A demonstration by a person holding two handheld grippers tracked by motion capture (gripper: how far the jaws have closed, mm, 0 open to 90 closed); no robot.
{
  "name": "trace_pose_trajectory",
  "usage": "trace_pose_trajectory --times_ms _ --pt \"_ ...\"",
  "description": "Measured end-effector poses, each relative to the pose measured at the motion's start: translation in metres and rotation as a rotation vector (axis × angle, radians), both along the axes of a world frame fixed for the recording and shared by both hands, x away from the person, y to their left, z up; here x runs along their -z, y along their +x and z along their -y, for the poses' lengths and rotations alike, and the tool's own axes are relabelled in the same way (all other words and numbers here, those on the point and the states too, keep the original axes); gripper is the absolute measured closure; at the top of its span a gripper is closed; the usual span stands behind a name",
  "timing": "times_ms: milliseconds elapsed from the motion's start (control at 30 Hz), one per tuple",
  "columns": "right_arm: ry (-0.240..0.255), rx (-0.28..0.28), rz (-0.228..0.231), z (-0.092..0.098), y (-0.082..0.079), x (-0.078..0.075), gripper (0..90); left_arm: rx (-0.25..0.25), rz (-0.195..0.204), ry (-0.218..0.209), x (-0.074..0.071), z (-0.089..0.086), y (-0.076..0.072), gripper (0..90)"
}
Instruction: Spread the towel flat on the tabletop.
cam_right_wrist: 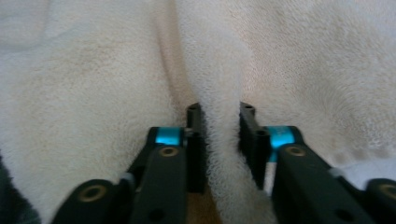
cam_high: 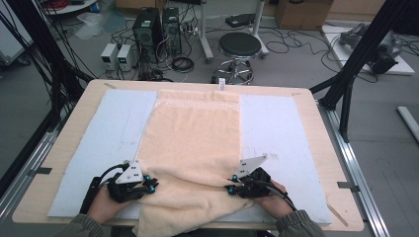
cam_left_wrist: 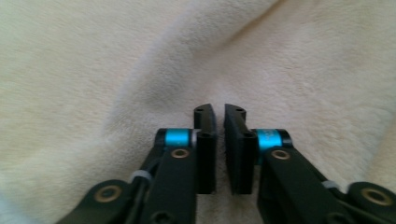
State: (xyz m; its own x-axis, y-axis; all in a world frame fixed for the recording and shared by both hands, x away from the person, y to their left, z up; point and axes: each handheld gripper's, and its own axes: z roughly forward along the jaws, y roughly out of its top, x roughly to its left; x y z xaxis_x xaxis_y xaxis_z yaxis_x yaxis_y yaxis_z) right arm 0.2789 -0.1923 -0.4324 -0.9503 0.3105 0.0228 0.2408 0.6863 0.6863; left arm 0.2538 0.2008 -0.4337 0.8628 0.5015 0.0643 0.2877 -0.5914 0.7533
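A cream towel [cam_high: 192, 133] lies lengthwise down the middle of the table, its near end rumpled and hanging over the front edge. My left gripper [cam_high: 153, 186] is at the towel's near left edge. In the left gripper view its jaws [cam_left_wrist: 219, 112] stand almost together against the towel [cam_left_wrist: 93, 70], with a thin pale sliver pinched between them. My right gripper [cam_high: 230, 187] is at the near right edge. In the right gripper view it [cam_right_wrist: 219, 109] is shut on a raised fold [cam_right_wrist: 224, 154] of the towel that fills the gap between the pads.
A pale blue mat [cam_high: 113, 133] covers the wooden table [cam_high: 316, 128] under the towel. Beyond the far edge, on the floor, are a black stool [cam_high: 239, 47], computer towers [cam_high: 148, 27] and cables. A black frame post [cam_high: 356, 64] rises at the right.
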Motion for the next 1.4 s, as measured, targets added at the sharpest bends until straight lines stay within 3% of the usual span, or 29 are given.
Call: trace_pose_trajectory --times_ms 200,333,367,433,533,633,700,767,900,1000,1200,1300,1367,1400 --pt "0.057 0.001 0.043 0.001 0.005 -0.023 80.6 -0.101 0.053 -0.067 -0.018 -0.008 0.016 85.8" --pt "0.090 0.059 0.089 0.001 0.024 -0.044 80.6 -0.207 0.086 -0.149 -0.035 -0.007 0.045 85.9" --pt "0.095 0.080 0.096 0.000 0.031 -0.048 80.5 -0.237 0.095 -0.155 -0.037 -0.006 0.054 85.9" --pt "0.095 0.125 0.105 -0.001 0.048 -0.052 80.2 -0.301 0.125 -0.127 -0.039 -0.003 0.073 85.8" --pt "0.091 0.218 0.084 -0.004 0.081 -0.044 76.3 -0.405 0.081 -0.115 -0.031 -0.003 0.101 82.3" --pt "0.095 0.299 0.044 -0.001 0.102 -0.030 65.5 -0.456 0.049 -0.120 -0.027 -0.011 0.108 68.8" --pt "0.112 0.291 0.019 0.003 0.102 -0.028 63.7 -0.416 0.042 -0.128 -0.029 -0.019 0.103 61.5" --pt "0.120 0.270 0.043 0.005 0.093 -0.033 61.6 -0.378 0.030 -0.120 -0.030 -0.023 0.095 58.4" --pt "0.125 0.221 0.064 0.007 0.070 -0.041 57.2 -0.303 0.057 -0.129 -0.029 -0.024 0.069 52.9" --pt "0.107 0.205 0.109 0.007 0.049 -0.045 54.3 -0.247 0.075 -0.135 -0.025 -0.019 0.047 50.7" --pt "0.125 0.154 0.157 0.010 0.013 -0.054 54.0 -0.122 0.098 -0.109 -0.021 -0.006 0.006 47.0" --pt "0.121 0.121 0.159 0.010 0.000 -0.050 53.0 -0.072 0.101 -0.076 -0.017 -0.003 -0.005 46.1" --pt "0.117 0.111 0.175 0.012 -0.007 -0.046 53.1 -0.046 0.084 -0.047 -0.011 -0.002 -0.009 44.8" --pt "0.128 0.101 0.160 0.014 -0.010 -0.043 53.1 -0.040 0.073 -0.047 -0.009 -0.002 -0.010 44.7"
